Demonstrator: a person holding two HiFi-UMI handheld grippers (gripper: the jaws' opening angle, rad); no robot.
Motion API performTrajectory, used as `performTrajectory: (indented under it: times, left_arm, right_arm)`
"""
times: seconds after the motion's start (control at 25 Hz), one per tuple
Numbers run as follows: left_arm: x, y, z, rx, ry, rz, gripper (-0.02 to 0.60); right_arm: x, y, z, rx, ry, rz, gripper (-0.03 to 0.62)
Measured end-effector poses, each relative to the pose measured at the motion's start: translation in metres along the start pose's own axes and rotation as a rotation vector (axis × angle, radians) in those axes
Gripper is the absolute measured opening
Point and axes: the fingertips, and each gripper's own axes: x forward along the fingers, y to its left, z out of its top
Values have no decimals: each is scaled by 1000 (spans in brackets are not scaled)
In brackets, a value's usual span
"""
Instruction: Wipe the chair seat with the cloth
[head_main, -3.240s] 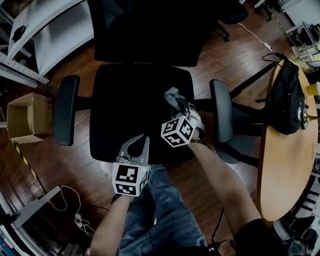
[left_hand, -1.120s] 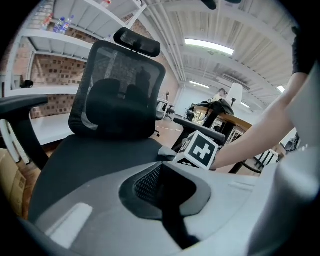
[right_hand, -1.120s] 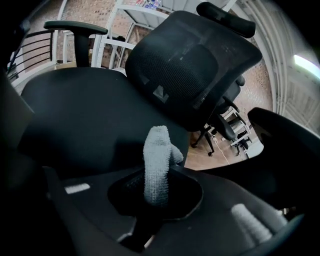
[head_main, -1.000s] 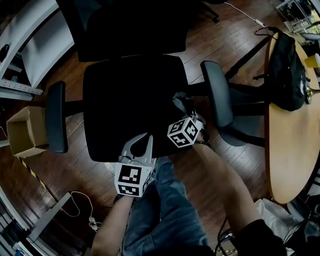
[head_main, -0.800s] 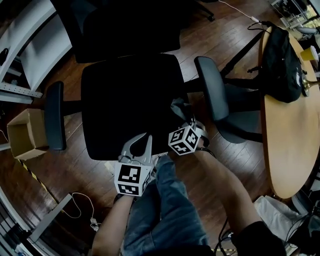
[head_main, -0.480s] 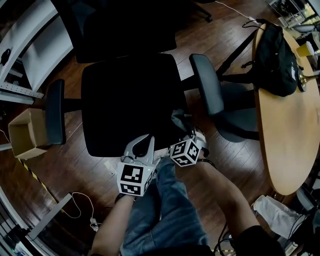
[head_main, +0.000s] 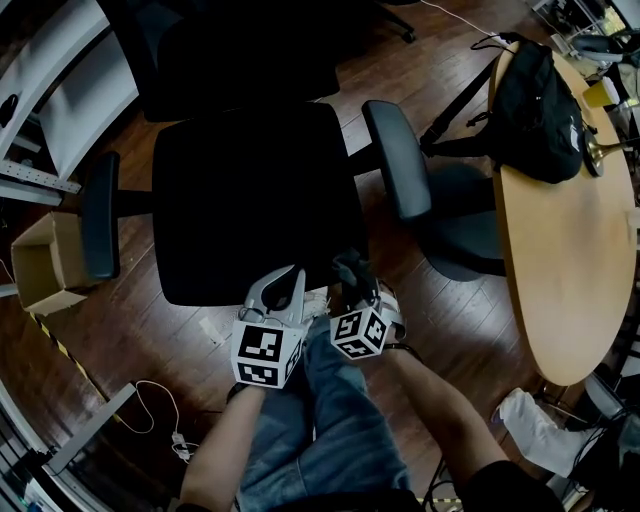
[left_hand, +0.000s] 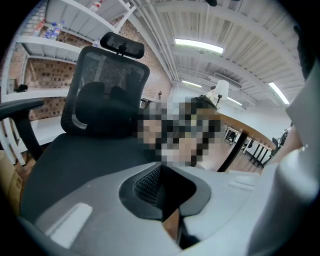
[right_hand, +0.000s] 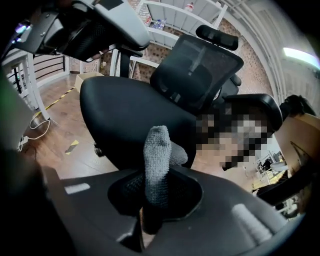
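Observation:
The black chair seat (head_main: 250, 200) fills the middle of the head view, its front edge toward me. My right gripper (head_main: 355, 297) is shut on a grey cloth (head_main: 351, 272), which sticks up from the jaws just off the seat's front right corner, over the floor. In the right gripper view the cloth (right_hand: 159, 155) stands upright before the seat (right_hand: 125, 115). My left gripper (head_main: 290, 282) is shut with nothing in it, at the seat's front edge. In the left gripper view the seat (left_hand: 75, 165) lies right ahead.
Two padded armrests (head_main: 395, 160) (head_main: 98, 228) flank the seat, with the backrest (head_main: 240, 50) behind. A round wooden table (head_main: 570, 250) with a black bag (head_main: 535, 95) stands at right. A cardboard box (head_main: 35, 265) and white shelving (head_main: 60, 80) are at left. My jeans-clad legs (head_main: 320, 430) are below.
The right gripper has drawn the cloth back along the seat's right side to its front corner, toward me. The left gripper has stayed at the front edge.

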Motion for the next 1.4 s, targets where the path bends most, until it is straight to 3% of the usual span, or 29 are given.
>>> performTrajectory:
  times: [0.28, 0.64, 1.04, 1.4]
  left_arm:
    - [-3, -4, -9, 4, 13, 11, 3]
    - [-36, -21, 14, 4, -21, 21, 3]
    - [-90, -45, 87, 52, -136, 43, 3]
    - [-152, -76, 116, 54, -215, 122, 3]
  right_arm:
    - [-5, 18, -20, -45, 23, 39, 15]
    - [-56, 8, 19, -11, -22, 32, 15]
    - [-153, -25, 120, 177, -231, -6, 15]
    - [-259, -32, 184, 335, -483, 12, 16]
